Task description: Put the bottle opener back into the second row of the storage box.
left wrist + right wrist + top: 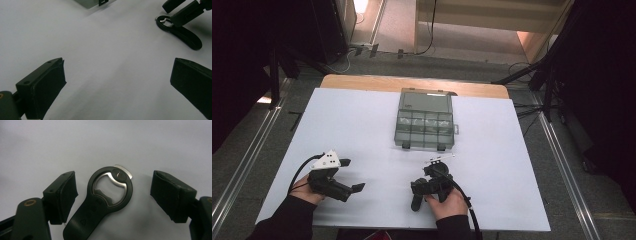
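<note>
A black bottle opener (110,195) with a metal mouth lies flat on the white table sheet (362,125). Its round head sits between the wide-apart jaws of my right gripper (115,182), which touch nothing. In the high view the right gripper (432,186) hangs over the sheet's near middle, pointing down. My left gripper (352,175) rests at the near left, open and empty, aimed right. From the left gripper (118,67) I see the opener (180,32) at the upper right under the right gripper (178,10).
A grey see-through compartment box (424,122), lid closed, sits at the middle of the sheet toward the far side; its corner (90,3) shows in the left gripper view. Bare wooden table edge (362,81) runs along the back. Dark stands and cables surround the table.
</note>
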`<action>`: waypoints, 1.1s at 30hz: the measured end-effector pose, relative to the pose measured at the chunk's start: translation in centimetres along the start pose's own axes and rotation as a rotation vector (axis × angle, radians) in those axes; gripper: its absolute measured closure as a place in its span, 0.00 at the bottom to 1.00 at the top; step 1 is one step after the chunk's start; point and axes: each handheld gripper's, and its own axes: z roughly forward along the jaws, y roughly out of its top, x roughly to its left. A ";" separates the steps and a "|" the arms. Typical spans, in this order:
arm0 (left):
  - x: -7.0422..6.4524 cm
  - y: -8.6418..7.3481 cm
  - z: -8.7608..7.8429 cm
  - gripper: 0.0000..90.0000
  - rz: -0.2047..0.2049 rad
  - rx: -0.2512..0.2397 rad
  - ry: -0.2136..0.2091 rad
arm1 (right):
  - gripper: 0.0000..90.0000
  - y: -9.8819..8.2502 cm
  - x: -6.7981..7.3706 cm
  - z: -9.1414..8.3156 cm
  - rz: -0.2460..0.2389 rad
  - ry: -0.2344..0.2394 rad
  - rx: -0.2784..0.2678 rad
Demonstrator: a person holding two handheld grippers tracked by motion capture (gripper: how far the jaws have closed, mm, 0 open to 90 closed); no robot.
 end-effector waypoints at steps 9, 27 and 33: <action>0.0 0.0 0.0 0.00 0.004 0.002 0.005 | 0.28 0.2 -0.1 0.0 0.062 -0.004 0.046; 0.0 0.0 0.0 0.00 0.003 -0.002 0.004 | 0.33 1.0 3.0 0.9 0.024 -0.185 0.179; 0.0 0.0 0.1 0.00 0.004 -0.001 0.002 | 0.43 1.0 2.7 0.6 0.024 -0.195 0.185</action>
